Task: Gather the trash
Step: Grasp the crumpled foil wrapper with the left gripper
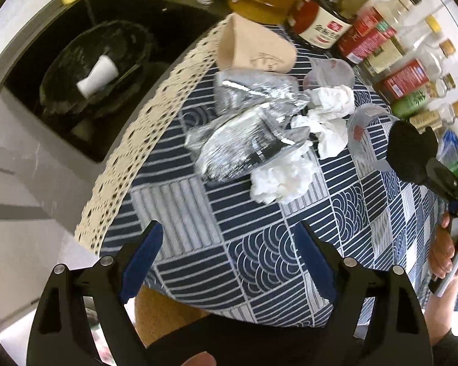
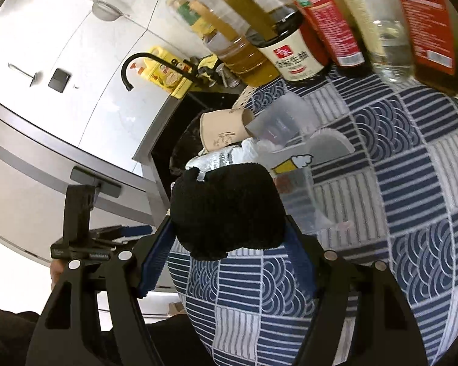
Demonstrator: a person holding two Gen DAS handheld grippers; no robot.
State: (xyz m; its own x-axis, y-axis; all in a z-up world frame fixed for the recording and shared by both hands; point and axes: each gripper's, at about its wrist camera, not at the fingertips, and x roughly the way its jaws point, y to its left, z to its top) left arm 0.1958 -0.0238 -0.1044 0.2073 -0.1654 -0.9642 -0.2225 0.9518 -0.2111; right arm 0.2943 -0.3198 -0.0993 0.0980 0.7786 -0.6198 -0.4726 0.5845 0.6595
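A pile of trash lies on the blue patterned tablecloth [image 1: 259, 259]: a tipped brown paper cup [image 1: 253, 45], crumpled silver foil wrappers [image 1: 244, 128], white tissues [image 1: 329, 113] and clear plastic cups [image 1: 366, 131]. My left gripper [image 1: 229, 228] hangs open above bare cloth, on the near side of the pile, with nothing between its blue pads. At the right, my right gripper [image 2: 229, 222] is shut on a black fuzzy wad [image 2: 226, 207], which also shows in the left wrist view [image 1: 409, 149]. Behind the wad I see the paper cup [image 2: 219, 131] and a clear cup [image 2: 284, 122].
A black-lined bin [image 1: 61, 85] holding a white cup [image 1: 97, 74] sits below the table's lace-edged left side. Sauce and oil bottles [image 1: 381, 36] crowd the far and right edge. A person's hand [image 1: 445, 253] grips the right tool. A black tap [image 2: 131, 64] stands by the wall.
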